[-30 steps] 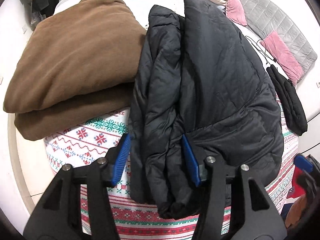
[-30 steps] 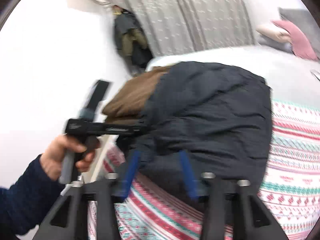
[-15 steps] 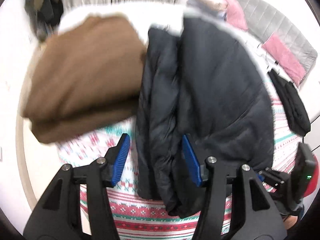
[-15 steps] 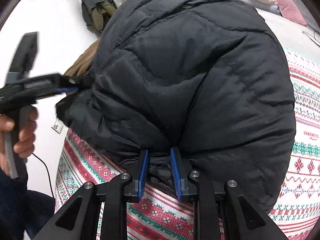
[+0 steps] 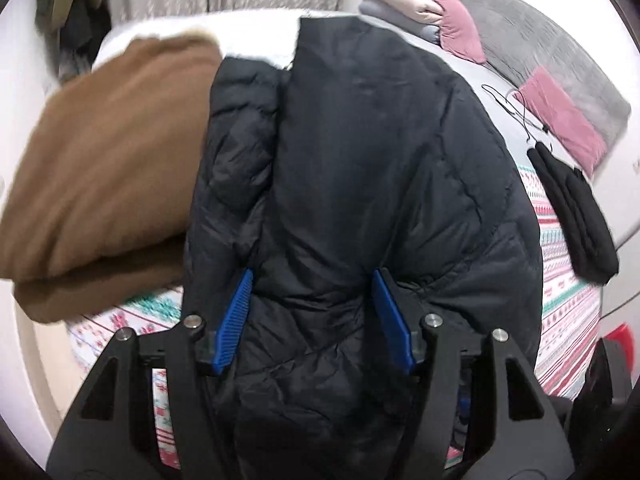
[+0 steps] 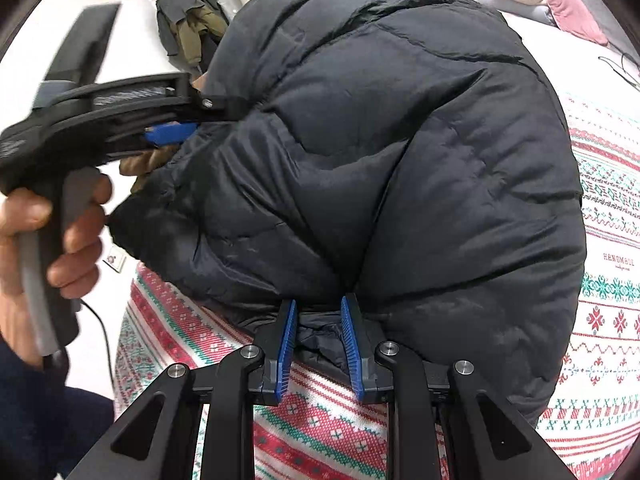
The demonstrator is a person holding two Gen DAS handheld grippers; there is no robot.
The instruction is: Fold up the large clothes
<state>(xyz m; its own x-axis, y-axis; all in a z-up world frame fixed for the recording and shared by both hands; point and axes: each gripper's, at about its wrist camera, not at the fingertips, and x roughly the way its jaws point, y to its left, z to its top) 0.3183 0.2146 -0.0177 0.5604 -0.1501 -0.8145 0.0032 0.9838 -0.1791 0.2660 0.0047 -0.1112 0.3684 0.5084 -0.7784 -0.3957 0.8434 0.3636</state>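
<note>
Patterned bedspread (image 6: 320,432); black puffer jacket (image 6: 400,160) pinched, right tongs (image 6: 319,320).

The black jacket (image 5: 360,184) fills the middle, the brown blanket (image 5: 108,168) crowds one side (touching), the patterned bedspread (image 6: 608,240) lies bare opposite.

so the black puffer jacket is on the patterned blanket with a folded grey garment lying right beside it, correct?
Not quite: the folded garment beside the black puffer jacket is brown, not grey, as the left wrist view shows. The jacket does lie on the patterned blanket.
</note>
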